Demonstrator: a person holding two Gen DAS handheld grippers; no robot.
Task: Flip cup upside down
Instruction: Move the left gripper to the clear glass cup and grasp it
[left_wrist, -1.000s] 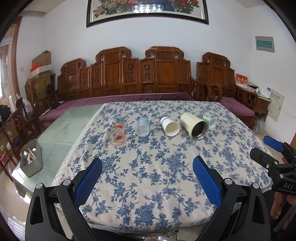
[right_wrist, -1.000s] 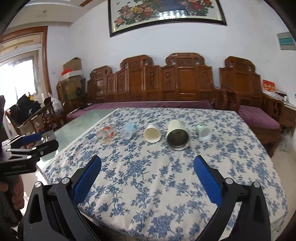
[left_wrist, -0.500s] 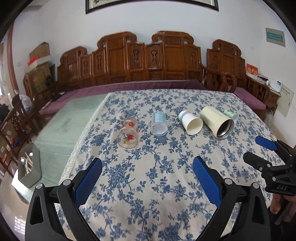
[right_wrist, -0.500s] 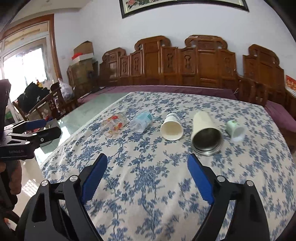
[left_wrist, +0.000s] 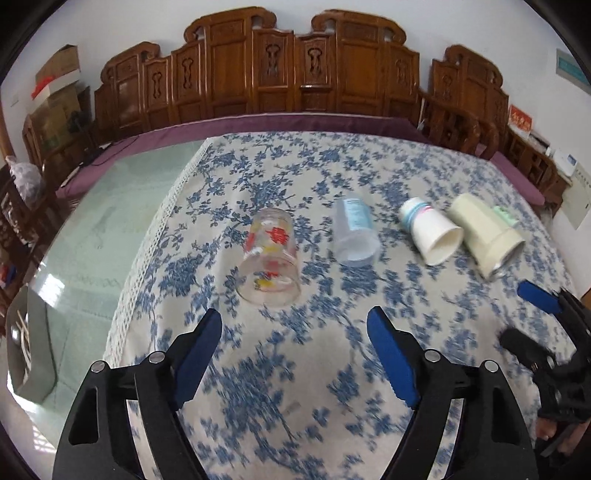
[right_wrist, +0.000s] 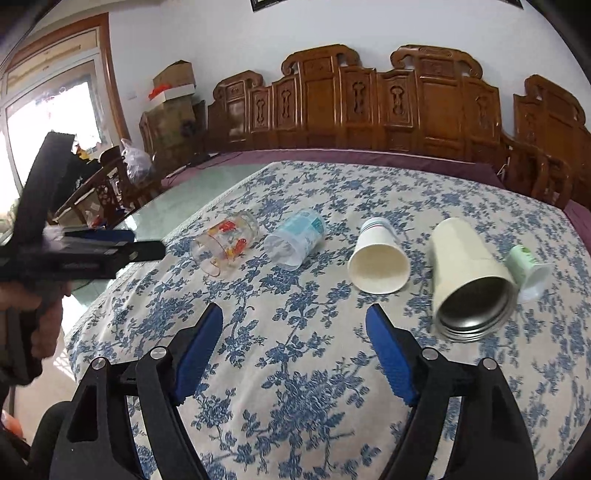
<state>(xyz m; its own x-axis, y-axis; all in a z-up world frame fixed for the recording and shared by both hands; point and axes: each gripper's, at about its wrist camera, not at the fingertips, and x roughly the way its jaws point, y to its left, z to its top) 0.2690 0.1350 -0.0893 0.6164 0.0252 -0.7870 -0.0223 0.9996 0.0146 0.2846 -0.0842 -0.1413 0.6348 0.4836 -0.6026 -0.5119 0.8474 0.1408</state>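
Glass, plastic, paper and steel: five cups lie on their sides in a row on the cloth-covered surface, none yet turned mouth down, so the task looks barely begun. Nearest the left tool is the glass cup with red and yellow print, mouth toward the camera; that tool's jaws stand wide and empty, lined up just short of it, which suggests it is the first target. Beside it lie the clear cup, the paper cup and the tumbler.

The right tool is also wide and empty, hovering over bare cloth short of the paper cup and tumbler. The right view shows the tumbler's steel lining and the whole small green cup, which the left view mostly hides behind the tumbler. The left view alone shows the glass cup head-on. Each view catches the other tool at its edge.
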